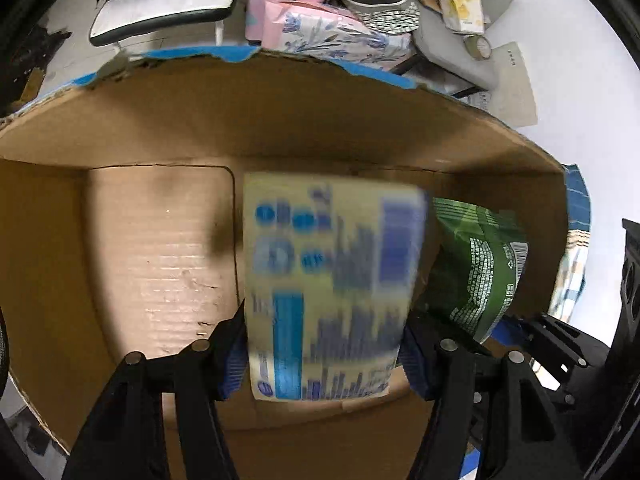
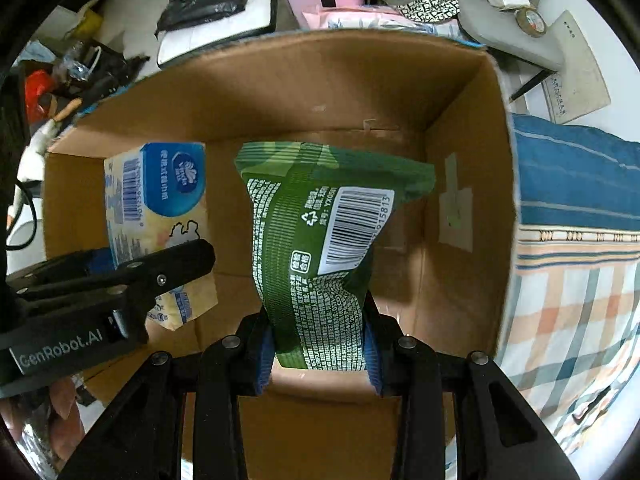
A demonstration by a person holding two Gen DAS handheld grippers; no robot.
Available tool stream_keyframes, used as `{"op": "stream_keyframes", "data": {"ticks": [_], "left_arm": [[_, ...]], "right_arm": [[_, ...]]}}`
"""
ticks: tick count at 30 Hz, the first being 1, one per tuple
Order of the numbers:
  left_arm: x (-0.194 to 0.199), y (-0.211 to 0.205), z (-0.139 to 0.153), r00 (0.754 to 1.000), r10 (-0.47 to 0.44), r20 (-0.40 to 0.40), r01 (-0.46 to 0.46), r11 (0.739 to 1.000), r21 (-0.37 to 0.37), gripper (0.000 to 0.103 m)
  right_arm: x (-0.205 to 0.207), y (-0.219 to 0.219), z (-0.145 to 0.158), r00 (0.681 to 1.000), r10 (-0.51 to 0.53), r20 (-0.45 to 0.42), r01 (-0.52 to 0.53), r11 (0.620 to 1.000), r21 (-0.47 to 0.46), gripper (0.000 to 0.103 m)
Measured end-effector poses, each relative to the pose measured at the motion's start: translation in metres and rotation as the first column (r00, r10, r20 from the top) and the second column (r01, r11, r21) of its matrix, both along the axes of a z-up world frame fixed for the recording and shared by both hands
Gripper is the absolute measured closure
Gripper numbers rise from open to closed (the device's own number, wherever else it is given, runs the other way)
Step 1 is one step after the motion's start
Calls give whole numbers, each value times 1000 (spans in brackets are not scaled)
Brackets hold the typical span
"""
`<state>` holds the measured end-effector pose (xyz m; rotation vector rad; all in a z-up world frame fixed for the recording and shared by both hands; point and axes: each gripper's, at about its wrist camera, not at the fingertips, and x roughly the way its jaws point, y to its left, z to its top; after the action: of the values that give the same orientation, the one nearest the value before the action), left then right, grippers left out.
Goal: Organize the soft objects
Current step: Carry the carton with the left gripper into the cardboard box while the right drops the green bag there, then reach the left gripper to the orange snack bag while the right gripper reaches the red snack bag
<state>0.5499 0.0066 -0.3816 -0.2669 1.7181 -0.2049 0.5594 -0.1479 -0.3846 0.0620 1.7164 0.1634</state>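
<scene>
a: cardboard first. the big open box (image 2: 320,92) fills both views, its brown floor mostly bare, a striped and checked cloth (image 2: 576,240) lying just outside its right wall.

b: and the loads?

a: the left claw (image 1: 324,354) pinches a cream and blue tissue pack (image 1: 332,280) by its lower end, hanging inside the box over the middle of the floor. the right claw (image 2: 320,350) is pressed tight on the crumpled neck of a green packet (image 2: 320,240), beside the tissue pack and nearer the right wall.

b: how would you set them down?

a: my guess: sink each until its bottom meets the cardboard, then spread the pads. lay the tissue pack flat toward the left, the packet in the right corner, so the two claws don't knock together.
</scene>
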Motion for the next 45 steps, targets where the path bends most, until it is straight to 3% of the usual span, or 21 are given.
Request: {"op": "stream_keyframes", "data": {"ticks": [6,8,11,13,15,21,33,45], "left_arm": [[2,0,1,1000,3,-3,-3,999,41,40],[0,3,4,1000,15,-4,-15,999,48,40],[-7,9,14,1000,20,16,-21,998,66,37],[-15,10,25,999,6,42,-10,997,80,27],[-23,14,36,998,4,68,-11,995,95,15],[-52,22,71,987,-1,164,-26,987,161,1],[-136,41,133,944,38,328,-121,965,235,1],[-210,45,199,890,25,455,-168,946,277,1]], "right_arm": [[12,1,-16,1000,16,-26,-17,1000,-27,61],[11,-1,-16,1000,7,-28,-8,1000,-25,53],[9,-3,-13,1000,8,-20,-9,1000,-17,49],[5,-4,-9,1000,11,-9,-11,1000,-27,42],[-3,-5,0,1000,14,8,-14,999,-32,24],[-40,-2,33,998,2,65,1,999,-52,0],[-119,11,107,975,-2,221,23,995,-93,0],[-194,9,173,945,8,328,12,998,-57,0]]}}
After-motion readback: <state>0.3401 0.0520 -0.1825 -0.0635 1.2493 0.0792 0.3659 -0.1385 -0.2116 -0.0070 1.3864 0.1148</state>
